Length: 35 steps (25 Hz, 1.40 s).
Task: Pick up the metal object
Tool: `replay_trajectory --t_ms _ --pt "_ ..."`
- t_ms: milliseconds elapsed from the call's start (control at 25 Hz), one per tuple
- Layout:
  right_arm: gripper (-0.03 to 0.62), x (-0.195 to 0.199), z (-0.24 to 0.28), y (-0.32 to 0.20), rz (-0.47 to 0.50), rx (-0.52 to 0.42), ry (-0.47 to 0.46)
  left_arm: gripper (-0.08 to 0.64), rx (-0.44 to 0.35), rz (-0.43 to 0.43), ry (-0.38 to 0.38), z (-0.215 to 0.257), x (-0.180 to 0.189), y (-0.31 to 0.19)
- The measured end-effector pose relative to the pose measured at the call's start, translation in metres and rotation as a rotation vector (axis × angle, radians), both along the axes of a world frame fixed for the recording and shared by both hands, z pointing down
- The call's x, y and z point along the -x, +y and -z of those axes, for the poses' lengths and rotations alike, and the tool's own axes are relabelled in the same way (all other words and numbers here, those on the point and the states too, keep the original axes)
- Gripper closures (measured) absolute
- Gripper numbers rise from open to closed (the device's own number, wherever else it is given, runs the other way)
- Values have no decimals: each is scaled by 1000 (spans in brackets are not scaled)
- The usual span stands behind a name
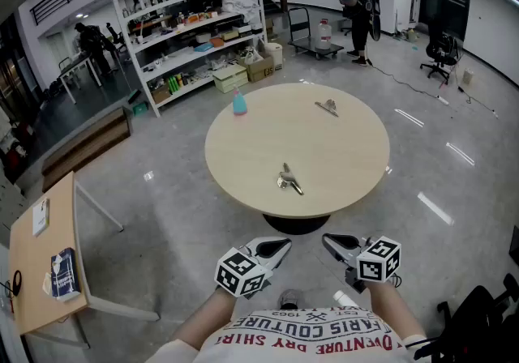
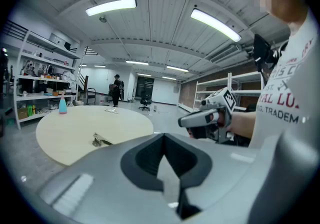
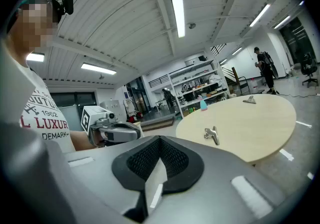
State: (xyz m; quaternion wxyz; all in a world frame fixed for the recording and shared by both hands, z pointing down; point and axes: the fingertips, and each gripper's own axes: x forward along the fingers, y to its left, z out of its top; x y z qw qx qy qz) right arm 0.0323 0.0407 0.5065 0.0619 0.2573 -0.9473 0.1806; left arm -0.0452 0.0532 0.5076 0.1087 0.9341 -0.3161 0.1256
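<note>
Left gripper (image 1: pixel 282 245), right gripper (image 1: pixel 329 240), fingers (image 2: pixel 142 160) closed, metal object (image 1: pixel 288 181), desk (image 1: pixel 32 272) in head view only

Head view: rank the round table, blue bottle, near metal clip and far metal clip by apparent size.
1. The round table, by far largest.
2. The near metal clip and the blue bottle, too alike to rank.
3. The far metal clip, slightly smaller, perhaps only because it lies farther away.
</note>
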Motion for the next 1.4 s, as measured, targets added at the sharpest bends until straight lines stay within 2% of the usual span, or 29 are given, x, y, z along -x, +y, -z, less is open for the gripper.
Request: replay_trajectory --t_ms 200,320,640,800,920,1040,1120,1200,1280,1400 --pt "591 18 22 -125 -28 -43 -6 557 -10 26 2 10 30 -127" --pt "591 23 38 -177 -47 -73 -25 557 -45 16 -11 26 35 -179" --pt "591 19 16 -236 -32 -25 -16 557 -63 6 -40 18 28 -240" --pt "591 21 12 -264 -8 -22 -23 554 -75 13 -84 11 28 -267" --pt "591 17 14 -287 4 -20 -29 472 -41 10 -92 5 23 -292" --pt "591 10 9 -307 5 0 -28 274 3 0 -87 -9 14 -316" --pt "591 3 0 -315 3 22 -23 214 28 -41 -118 -30 5 -327" --pt "591 -4 -11 -325 -5 47 -22 166 53 -95 -201 -59 0 -336" --pt "591 -11 -20 -336 -19 75 -23 146 84 -150 -306 -93 0 -344" --pt "591 -20 -32 -348 -36 105 -23 133 149 -198 -420 -145 7 -353"
